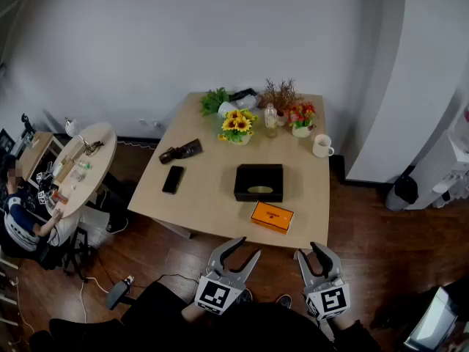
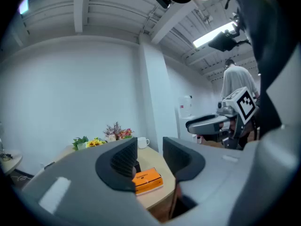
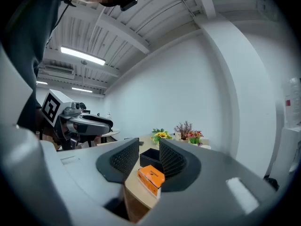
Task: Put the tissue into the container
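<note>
An orange tissue packet (image 1: 272, 216) lies near the front edge of the light wooden table (image 1: 212, 204). Just behind it stands an open black box container (image 1: 259, 182). Both grippers hover in front of the table, short of its edge, and point at it. My left gripper (image 1: 245, 248) has its jaws drawn close with nothing between them. My right gripper (image 1: 311, 254) stands the same way, with nothing in it. The left gripper view shows the packet (image 2: 148, 181) beyond the pads (image 2: 123, 160). In the right gripper view the packet (image 3: 151, 179) and container (image 3: 149, 157) lie ahead.
On the table are a black phone (image 1: 173, 179), a dark case (image 1: 180, 151), sunflowers (image 1: 237, 126), a bottle (image 1: 271, 119), red flowers (image 1: 301, 116) and a white mug (image 1: 321, 146). A cluttered round table (image 1: 84, 163) and a seated person (image 1: 18, 222) are at the left.
</note>
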Action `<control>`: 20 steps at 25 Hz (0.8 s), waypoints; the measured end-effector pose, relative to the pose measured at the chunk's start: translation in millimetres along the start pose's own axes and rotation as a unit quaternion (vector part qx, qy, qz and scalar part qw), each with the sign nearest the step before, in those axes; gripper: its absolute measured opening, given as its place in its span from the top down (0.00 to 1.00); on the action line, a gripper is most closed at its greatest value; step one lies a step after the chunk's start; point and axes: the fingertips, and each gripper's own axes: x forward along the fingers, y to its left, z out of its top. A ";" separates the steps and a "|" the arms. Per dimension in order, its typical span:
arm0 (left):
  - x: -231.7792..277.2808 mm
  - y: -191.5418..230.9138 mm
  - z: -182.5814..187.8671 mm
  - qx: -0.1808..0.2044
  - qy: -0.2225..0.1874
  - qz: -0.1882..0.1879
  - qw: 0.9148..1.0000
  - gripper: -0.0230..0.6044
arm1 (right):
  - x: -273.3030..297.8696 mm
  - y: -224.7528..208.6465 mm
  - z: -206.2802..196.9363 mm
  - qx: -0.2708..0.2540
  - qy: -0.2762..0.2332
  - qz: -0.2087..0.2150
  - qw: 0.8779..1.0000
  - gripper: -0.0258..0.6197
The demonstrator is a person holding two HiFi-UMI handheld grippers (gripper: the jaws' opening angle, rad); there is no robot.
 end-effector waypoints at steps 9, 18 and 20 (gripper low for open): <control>39.4 39.0 -22.3 -0.003 0.038 0.035 0.999 0.69 | 40.4 -34.3 -24.9 -0.009 0.010 0.010 1.000 0.66; 94.7 76.2 -120.2 -0.003 0.143 -0.039 0.989 0.61 | 101.7 -50.5 -97.5 -0.012 0.102 -0.008 0.995 0.61; 109.8 85.5 -144.4 0.000 0.161 -0.061 0.985 0.61 | 118.5 -49.8 -117.7 -0.014 0.130 -0.015 0.991 0.59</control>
